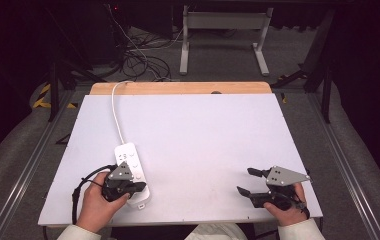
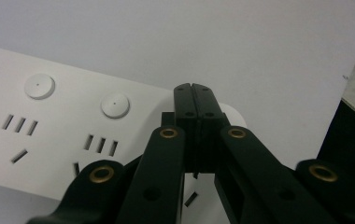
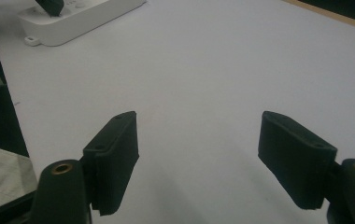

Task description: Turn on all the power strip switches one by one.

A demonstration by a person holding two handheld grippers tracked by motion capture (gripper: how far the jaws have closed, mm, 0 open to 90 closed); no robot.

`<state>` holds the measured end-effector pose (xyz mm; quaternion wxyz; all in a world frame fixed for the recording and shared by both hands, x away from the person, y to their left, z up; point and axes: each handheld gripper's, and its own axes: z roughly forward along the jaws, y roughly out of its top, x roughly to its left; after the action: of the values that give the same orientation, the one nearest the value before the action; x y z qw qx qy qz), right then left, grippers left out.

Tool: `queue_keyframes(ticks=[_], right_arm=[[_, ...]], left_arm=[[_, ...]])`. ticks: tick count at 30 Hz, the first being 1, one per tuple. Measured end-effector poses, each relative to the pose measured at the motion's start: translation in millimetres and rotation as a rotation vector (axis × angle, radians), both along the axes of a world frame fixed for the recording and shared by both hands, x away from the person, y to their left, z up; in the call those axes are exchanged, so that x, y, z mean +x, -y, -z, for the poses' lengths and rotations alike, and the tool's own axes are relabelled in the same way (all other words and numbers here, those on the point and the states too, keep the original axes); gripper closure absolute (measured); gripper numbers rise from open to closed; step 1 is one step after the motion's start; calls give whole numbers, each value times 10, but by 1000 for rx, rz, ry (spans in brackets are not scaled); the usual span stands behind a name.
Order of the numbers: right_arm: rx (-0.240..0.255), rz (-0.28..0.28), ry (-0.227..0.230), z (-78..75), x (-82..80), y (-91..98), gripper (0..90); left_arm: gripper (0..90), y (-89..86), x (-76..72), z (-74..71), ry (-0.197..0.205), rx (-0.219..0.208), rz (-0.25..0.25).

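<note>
Power strip [image 1: 133,170] — smooth white plastic — under closed left hand-held gripper [image 1: 139,187]; right hand-held gripper [image 1: 246,181] wide open.

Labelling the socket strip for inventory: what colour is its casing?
White: the plastic power strip and its round buttons, clearest in the left gripper view.

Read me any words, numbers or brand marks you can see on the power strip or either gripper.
None can be read.
Power strip: bears slots and round buttons, no lettering; in the high view some dark marks at its far end are too small to read.
Left gripper and right gripper: no markings visible.
</note>
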<state>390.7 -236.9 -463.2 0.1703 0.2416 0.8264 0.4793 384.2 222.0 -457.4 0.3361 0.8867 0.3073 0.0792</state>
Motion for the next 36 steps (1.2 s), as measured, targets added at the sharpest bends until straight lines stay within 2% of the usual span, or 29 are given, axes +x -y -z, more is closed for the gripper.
queue_keyframes(ticks=[14, 15, 16, 17, 18, 19, 20, 21, 24, 26, 34, 36], right_arm=[[-6, 3, -1, 1, -3, 0, 294], [-6, 3, -1, 1, -3, 1, 294], [-5, 4, 1, 1, -2, 4, 294], [-5, 4, 0, 1, -2, 4, 295], [-5, 4, 0, 2, 1, 6, 294], [-5, 4, 0, 2, 1, 6, 294], [-5, 4, 1, 2, 6, 12, 295], [-5, 4, 1, 2, 6, 12, 295], [-4, 5, 0, 5, 14, 17, 295], [-8, 3, -1, 7, 18, 10, 295], [-3, 2, -1, 6, 15, 14, 295], [-5, 1, -2, 8, 16, 10, 294]], left_arm=[[900, 31, -14, -5, -1, 25, -23], [900, 30, -16, -5, 2, 25, -22], [900, 53, -37, -16, 27, 47, -15], [900, 53, -37, -16, 27, 47, -15], [900, 61, -49, -28, 46, 49, -16], [900, 66, -52, -47, 55, 46, -24], [900, 51, -56, -128, 92, 27, -34], [900, 51, -56, -128, 92, 27, -34], [900, 6, -56, -249, 103, -32, -50], [900, -8, -43, -270, 114, -30, -56], [900, -23, 10, -251, 110, -30, -66], [900, -27, 37, -232, 115, -17, -77]])
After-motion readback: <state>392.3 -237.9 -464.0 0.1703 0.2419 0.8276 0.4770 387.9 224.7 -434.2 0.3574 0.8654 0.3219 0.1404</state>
